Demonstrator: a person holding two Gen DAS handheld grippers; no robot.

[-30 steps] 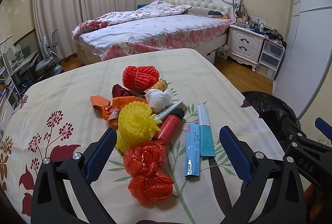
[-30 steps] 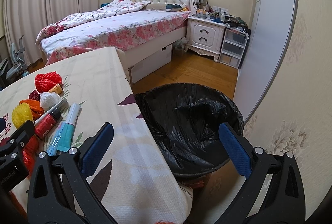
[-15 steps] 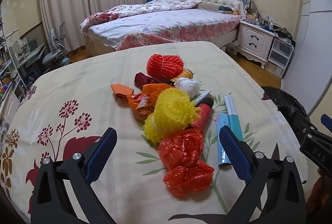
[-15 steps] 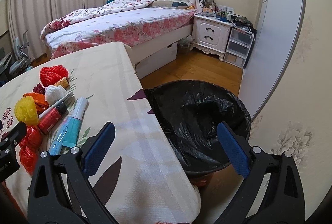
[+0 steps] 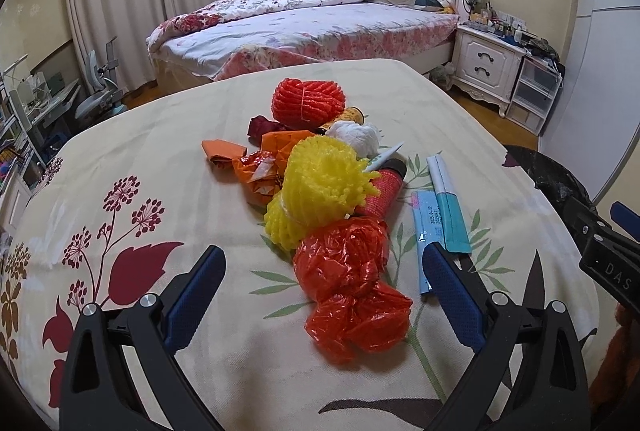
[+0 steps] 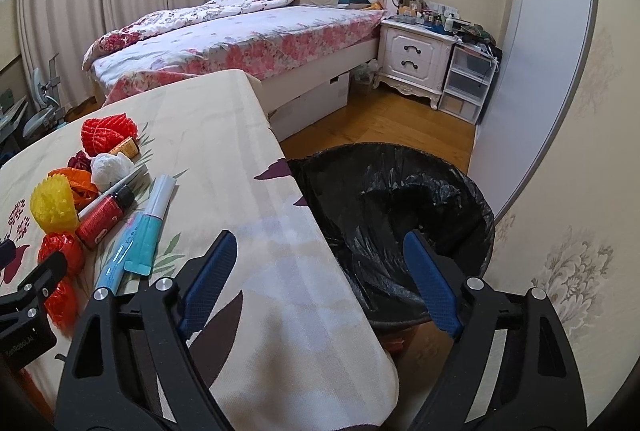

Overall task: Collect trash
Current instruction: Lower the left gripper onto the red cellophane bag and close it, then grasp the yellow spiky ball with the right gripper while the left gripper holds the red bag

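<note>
Left wrist view: the left gripper [image 5: 320, 291], fingers spread and holding nothing, has swung left over the last second, so the crumpled red plastic wrapper [image 5: 352, 287] now sits low in the frame's centre between its fingers instead of off to the left. Behind it lie a yellow foam net [image 5: 320, 187], a red foam net [image 5: 308, 102] and teal tubes [image 5: 444, 207] on the floral tablecloth [image 5: 120, 191]. Right wrist view: the right gripper [image 6: 320, 279], also spread and empty, hovers near the black-lined trash bin [image 6: 400, 199] at centre right. Collection has likely not begun; the wrapper looks the first pick.
</note>
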